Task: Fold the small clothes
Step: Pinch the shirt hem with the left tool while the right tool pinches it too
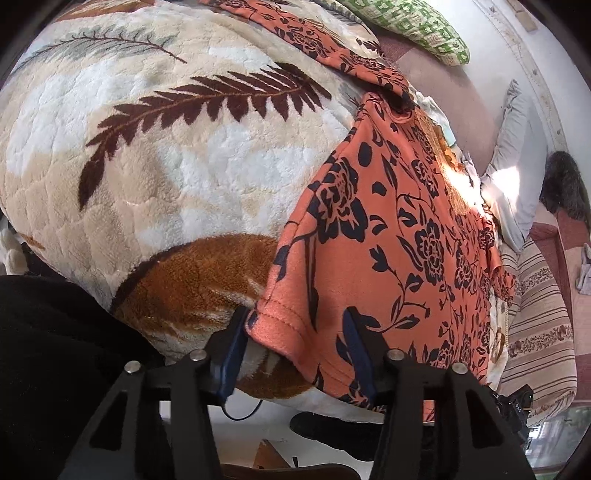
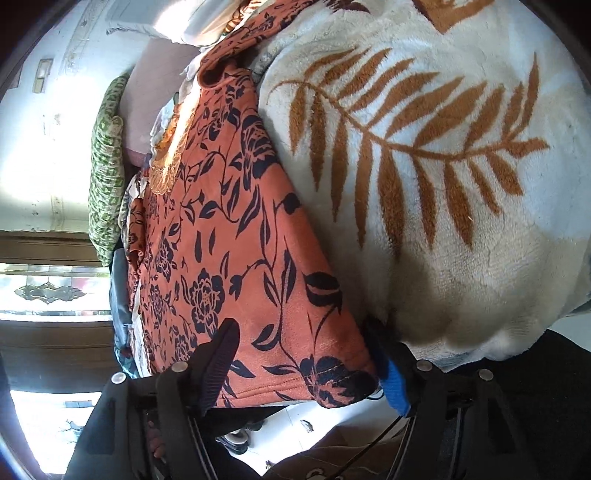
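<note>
Left wrist view: the left gripper is seen with its jaws apart, astride the near hem corner of the orange floral garment; the pads are not pressed on the cloth, so nothing is gripped. From the right wrist, the right gripper is likewise spread across the other hem corner of the same garment, unclamped.

The garment is laid flat on a plush leaf-patterned blanket, its neckline lying toward twelve o'clock. It is judged that a pinch could also catch the thick pile beneath, so the blanket would be dragged along; a shallow bite on the hem could slip; uneven lifting could skew the fold.

A green patterned pillow is seen at one o'clock in the left view; a pale wall at nine o'clock in the right view.
</note>
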Available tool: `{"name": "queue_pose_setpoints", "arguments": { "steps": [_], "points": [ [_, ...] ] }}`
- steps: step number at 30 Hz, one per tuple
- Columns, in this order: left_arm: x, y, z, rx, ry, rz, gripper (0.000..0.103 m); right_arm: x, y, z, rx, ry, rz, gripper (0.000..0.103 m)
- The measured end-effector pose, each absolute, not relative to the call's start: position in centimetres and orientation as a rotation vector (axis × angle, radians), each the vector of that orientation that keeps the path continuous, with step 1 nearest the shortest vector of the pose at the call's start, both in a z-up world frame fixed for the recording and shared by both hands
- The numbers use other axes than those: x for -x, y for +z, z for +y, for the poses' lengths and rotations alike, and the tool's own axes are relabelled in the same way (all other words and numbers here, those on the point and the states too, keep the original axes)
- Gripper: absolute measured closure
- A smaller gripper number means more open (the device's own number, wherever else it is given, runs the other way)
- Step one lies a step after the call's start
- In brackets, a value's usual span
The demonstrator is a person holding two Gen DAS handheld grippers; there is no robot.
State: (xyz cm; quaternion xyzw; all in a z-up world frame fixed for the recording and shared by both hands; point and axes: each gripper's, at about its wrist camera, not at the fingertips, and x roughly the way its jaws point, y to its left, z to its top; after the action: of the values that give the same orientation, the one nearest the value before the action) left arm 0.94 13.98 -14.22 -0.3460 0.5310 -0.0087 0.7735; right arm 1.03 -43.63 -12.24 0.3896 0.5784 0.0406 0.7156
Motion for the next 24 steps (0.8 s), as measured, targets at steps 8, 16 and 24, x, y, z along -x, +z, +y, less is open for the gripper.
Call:
{"name": "queue_pose_setpoints", "arguments": {
  "steps": [8,16,24],
  "points": [
    [-1.6,-13.5,12.1,0.684,-0.100,1.202,0.011,-1.4,-12.3,-42.9,-0.821,0.108,1.294,0.028],
    [-1.6,-12.0,14.7,0.709,-0.046,1.131,0.058,-1.4,-12.6,-43.0,-0.832,0.147,1.342,0.028],
    [-1.7,-11.8,13.3,0.556,-0.007,1.134,0.093,-1.2,-12.1,-43.1,-0.723,0.081,1.347,0.093]
  ]
}}
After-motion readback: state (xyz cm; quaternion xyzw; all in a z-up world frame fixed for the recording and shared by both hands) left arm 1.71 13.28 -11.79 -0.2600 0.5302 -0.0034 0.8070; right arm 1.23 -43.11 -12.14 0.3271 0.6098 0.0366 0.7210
